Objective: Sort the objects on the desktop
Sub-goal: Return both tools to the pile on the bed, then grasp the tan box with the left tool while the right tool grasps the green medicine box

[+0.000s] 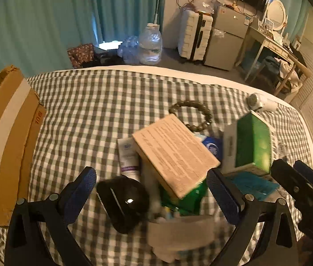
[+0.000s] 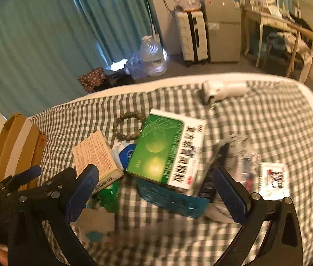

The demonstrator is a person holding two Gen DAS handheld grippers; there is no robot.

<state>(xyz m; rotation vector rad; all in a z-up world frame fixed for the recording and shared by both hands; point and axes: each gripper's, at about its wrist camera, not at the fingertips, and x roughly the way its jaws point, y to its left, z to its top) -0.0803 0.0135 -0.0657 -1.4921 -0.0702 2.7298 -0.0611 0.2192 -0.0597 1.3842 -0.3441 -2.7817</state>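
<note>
Showing only leftward, black mouse (image 1: 123, 201) — both tools (image 1: 152, 190) (image 2: 156, 190) spread, empty.

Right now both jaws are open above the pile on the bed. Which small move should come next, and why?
Probably lower the left gripper onto the beige box. It lies tilted on top of the pile, uncovered, nearly between the open jaws. The right gripper hangs open before the green box, holding nothing.

Upper frame: teal curtains (image 1: 45, 22), a water jug (image 1: 150, 44), a white suitcase (image 1: 195, 37), a grey mini-fridge (image 1: 228, 37).
</note>
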